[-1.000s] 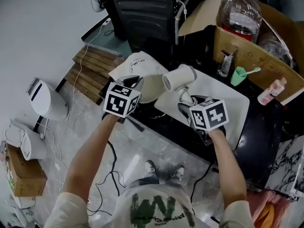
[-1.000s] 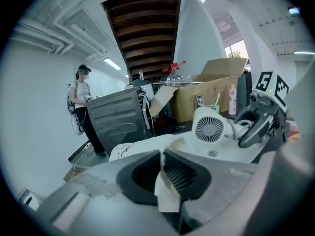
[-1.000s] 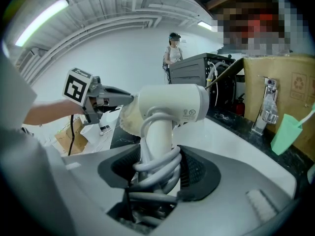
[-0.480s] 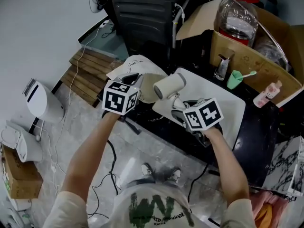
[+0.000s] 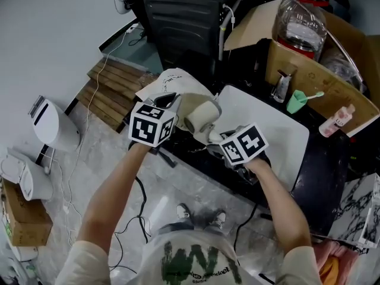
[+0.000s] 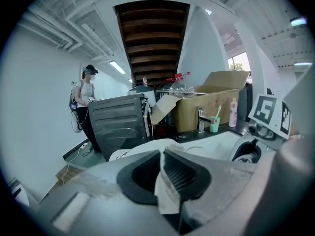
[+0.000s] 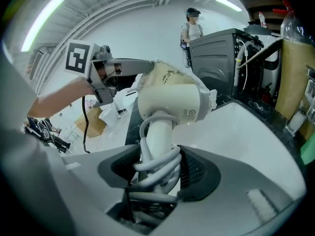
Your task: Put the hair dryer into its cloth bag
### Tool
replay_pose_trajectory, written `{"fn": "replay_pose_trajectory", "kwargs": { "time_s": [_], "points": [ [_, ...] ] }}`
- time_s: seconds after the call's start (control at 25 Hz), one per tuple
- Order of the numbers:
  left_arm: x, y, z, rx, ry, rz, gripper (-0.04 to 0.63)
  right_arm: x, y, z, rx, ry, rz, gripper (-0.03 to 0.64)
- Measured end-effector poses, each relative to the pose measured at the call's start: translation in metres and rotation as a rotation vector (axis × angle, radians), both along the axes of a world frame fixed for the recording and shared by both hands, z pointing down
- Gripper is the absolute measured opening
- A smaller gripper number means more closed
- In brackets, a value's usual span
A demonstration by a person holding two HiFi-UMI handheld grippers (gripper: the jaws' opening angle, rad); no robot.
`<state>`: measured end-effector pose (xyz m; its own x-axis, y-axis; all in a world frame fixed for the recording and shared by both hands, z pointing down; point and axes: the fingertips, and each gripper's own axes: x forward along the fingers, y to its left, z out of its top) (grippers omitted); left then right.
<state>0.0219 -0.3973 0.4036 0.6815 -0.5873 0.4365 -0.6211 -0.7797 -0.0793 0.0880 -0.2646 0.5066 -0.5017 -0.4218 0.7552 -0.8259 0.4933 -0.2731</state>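
The cream cloth bag (image 5: 177, 83) hangs at the black counter's left edge. My left gripper (image 5: 168, 101) is shut on its rim; in the left gripper view a strip of the cloth (image 6: 165, 183) is pinched between the closed jaws of that gripper (image 6: 163, 157). My right gripper (image 5: 218, 138) is shut on the white hair dryer (image 5: 201, 116) by its handle, which has the cord (image 7: 156, 167) wound round it. The dryer's barrel (image 7: 170, 102) lies level, its front end at the bag's mouth (image 7: 166, 74), beside the left gripper (image 7: 129, 66). How far it is inside I cannot tell.
A white basin (image 5: 279, 132) lies under the right hand, with a faucet (image 5: 280, 85), a green cup (image 5: 295, 102) and a pink bottle (image 5: 336, 119) behind it. A cardboard box (image 5: 323, 70) stands at back right, a black machine (image 5: 178, 13) behind. A person (image 6: 84, 100) stands far off.
My right gripper has carried the hair dryer leftward and a little down, from over the basin to the bag's mouth. The left gripper has kept its hold on the bag almost still.
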Motion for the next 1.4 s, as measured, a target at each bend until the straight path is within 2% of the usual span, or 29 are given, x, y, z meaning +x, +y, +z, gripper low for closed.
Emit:
{"fn": "replay_pose_trajectory", "kwargs": {
  "time_s": [0.28, 0.72, 1.04, 1.4],
  "points": [
    [-0.001, 0.003, 0.001, 0.003, -0.002, 0.021, 0.034, -0.014, -0.020, 0.010, -0.020, 0.011, -0.011, 0.230],
    [-0.004, 0.008, 0.007, 0.015, -0.015, 0.063, 0.034, -0.036, -0.065, 0.015, -0.003, 0.062, -0.024, 0.230],
    [-0.011, 0.008, 0.009, 0.002, 0.018, 0.075, 0.034, -0.047, -0.096, 0.014, 0.020, 0.038, -0.004, 0.230],
    [-0.014, 0.010, 0.007, 0.032, 0.013, 0.113, 0.034, -0.060, -0.125, 0.018, 0.016, 0.024, 0.018, 0.232]
  ]
}}
